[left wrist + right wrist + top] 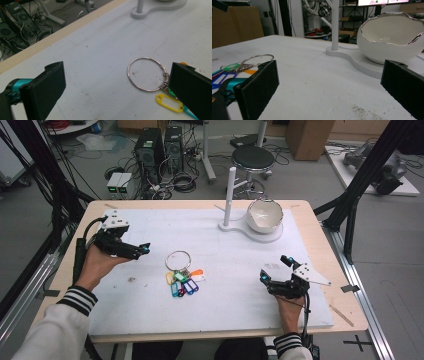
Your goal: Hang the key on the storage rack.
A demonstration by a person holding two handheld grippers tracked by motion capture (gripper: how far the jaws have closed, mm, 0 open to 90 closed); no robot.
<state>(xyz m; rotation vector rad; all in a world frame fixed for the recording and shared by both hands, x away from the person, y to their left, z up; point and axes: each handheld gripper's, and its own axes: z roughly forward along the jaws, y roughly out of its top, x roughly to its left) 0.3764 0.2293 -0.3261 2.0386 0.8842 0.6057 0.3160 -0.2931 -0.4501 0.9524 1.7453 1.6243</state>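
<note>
Both sets of fingers wide, empty. Key ring flat on the surface, just ahead of my left gripper. Risk: thin ring slips flat under closing fingers; tags snag, drag.

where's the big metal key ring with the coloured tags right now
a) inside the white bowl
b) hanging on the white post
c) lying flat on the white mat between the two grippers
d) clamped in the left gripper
c: the key ring lies flat on the white mat, apart from the open left gripper and the open right gripper.
</note>
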